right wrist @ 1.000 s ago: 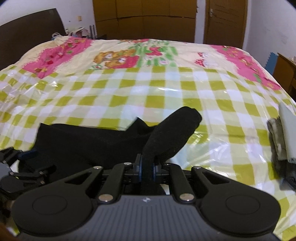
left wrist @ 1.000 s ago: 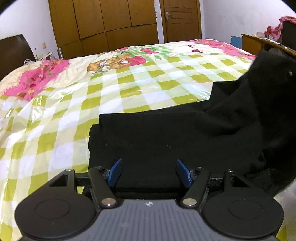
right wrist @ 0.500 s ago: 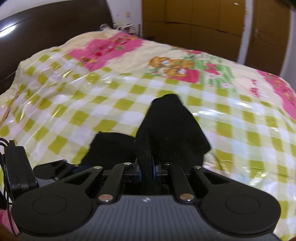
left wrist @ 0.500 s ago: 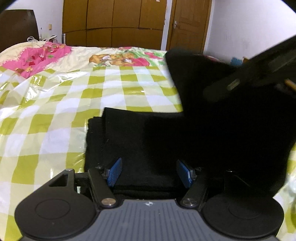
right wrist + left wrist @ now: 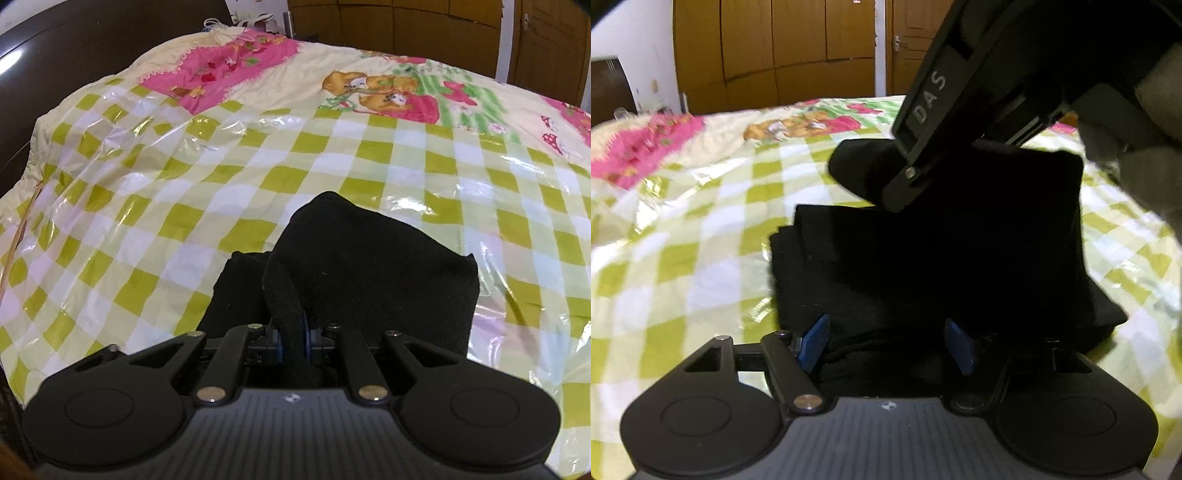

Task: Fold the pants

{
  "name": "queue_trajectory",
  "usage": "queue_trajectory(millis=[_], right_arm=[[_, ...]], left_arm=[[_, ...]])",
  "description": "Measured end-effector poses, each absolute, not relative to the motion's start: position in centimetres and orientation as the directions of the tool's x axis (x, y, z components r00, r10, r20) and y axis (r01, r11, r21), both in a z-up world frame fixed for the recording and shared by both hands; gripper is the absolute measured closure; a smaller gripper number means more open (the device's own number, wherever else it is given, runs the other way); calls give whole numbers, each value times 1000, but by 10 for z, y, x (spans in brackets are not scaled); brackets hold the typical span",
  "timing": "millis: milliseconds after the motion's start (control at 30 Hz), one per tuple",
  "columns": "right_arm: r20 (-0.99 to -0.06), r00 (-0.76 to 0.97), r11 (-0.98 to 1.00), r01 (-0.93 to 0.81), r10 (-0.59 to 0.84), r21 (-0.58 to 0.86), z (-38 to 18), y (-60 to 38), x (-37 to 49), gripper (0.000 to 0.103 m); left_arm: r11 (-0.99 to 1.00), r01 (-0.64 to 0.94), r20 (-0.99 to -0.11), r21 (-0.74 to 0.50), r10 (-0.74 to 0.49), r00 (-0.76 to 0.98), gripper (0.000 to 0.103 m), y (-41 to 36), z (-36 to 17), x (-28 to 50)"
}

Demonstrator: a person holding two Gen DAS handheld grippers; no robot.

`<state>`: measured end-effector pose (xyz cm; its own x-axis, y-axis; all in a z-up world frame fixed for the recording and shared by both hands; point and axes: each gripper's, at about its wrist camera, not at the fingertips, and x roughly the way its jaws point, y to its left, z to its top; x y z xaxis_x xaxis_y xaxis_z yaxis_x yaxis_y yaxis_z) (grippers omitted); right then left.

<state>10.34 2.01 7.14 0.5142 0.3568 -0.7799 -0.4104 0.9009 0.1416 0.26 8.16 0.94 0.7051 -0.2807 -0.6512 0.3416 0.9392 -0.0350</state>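
Observation:
Black pants (image 5: pixel 923 258) lie in folded layers on the bed. My left gripper (image 5: pixel 886 347) stands open at their near edge, its blue pads (image 5: pixel 812 347) apart over the cloth and pressing nothing between them. My right gripper (image 5: pixel 291 343) is shut on a raised fold of the pants (image 5: pixel 369 266), and the cloth drapes forward over the lower layers. In the left wrist view the right tool's black housing (image 5: pixel 934 99) hangs above the stack with the lifted fold (image 5: pixel 864 170) under it. A person's hand (image 5: pixel 1145 155) holds it at the right.
The bed sheet (image 5: pixel 184 221) is green-and-white checked under shiny plastic, with pink and cartoon patches farther back. A dark headboard (image 5: pixel 55 74) stands at the left. Wooden wardrobes (image 5: pixel 775 55) and a door (image 5: pixel 912 44) line the far wall.
My right gripper has carried the held pants end across to the left, over the folded stack, and now looms close in the left wrist view. My left gripper stays open at the near edge.

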Motion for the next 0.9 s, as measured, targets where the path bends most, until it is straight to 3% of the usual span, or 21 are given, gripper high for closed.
queue_trajectory(millis=[700,900], right_arm=[[-809,445,878,-446,385,173,50,69,101,90],[-757,376,835,-372,535,405,54,41,113,78]], left_arm=[[933,358,-685,-38,-285,670,25,69,3,10],[941,318,-629,-118,-319,709,23,90,15,-6]])
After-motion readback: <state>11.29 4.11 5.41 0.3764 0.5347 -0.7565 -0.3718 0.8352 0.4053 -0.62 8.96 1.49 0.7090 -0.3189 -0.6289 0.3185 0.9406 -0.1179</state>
